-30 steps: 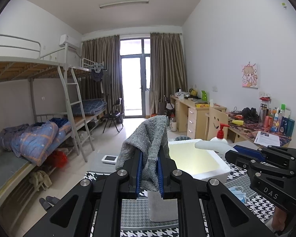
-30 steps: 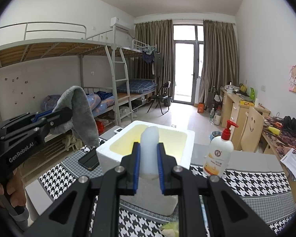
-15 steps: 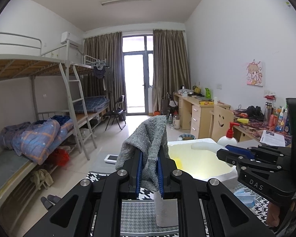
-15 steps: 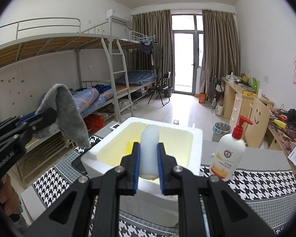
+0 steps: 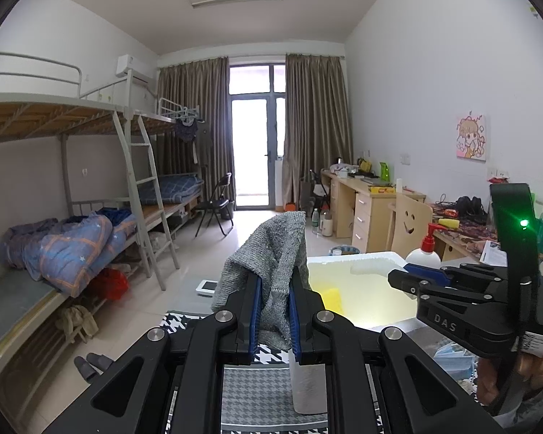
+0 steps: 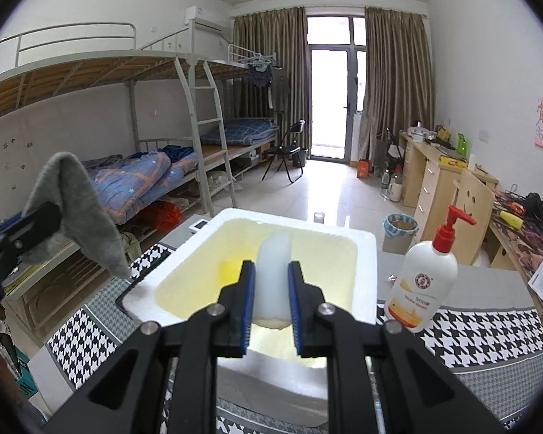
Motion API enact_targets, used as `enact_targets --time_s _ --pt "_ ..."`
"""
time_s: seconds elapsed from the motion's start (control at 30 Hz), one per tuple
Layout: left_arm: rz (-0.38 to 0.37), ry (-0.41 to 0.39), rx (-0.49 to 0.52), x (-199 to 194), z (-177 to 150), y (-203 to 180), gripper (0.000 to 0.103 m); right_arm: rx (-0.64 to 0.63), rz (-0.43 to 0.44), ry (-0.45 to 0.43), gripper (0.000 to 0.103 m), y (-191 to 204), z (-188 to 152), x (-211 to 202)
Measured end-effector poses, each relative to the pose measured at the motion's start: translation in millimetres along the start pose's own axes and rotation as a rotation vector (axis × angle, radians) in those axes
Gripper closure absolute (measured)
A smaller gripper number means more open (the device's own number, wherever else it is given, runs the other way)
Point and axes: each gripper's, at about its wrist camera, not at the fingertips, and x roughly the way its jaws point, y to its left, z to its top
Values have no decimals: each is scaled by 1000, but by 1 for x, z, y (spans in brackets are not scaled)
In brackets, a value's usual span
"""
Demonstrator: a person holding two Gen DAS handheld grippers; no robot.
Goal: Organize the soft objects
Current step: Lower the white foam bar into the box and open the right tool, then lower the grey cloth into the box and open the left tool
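Grey knit cloth (image 5: 271, 275) is pinched tight in the left gripper (image 5: 274, 311), jaws nearly closed on it, so it hangs bunched up over the near-left edge of the houndstooth-covered surface (image 6: 90, 329). Right of that sits the white foam box (image 6: 362, 253), yellowish inside. Over it, the right gripper (image 6: 271, 307) has a pale translucent soft roll (image 6: 274, 275) standing between its blue pads, and the jaws are opening. Far right there's a red-pump lotion bottle (image 6: 425, 282).
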Motion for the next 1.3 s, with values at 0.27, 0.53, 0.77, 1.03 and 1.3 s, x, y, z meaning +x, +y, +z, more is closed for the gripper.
enact_targets --time_s 0.27,0.53,0.77,1.03,1.3 --pt "6 -2 -3 -1 1 -1 89 -3 -10 -62 23 -1 1 -16" --pt "13 -25 1 -4 7 -12 89 27 -19 -73 23 -13 -1 -30" --pt "-33 -39 18 -1 11 -31 89 39 -62 -97 23 -26 -10 -52" --pt "-112 -20 23 12 11 -55 89 50 -130 -113 18 -42 -19 -70" --pt "-177 -3 40 25 14 -77 88 74 -203 -110 17 -65 -27 -79"
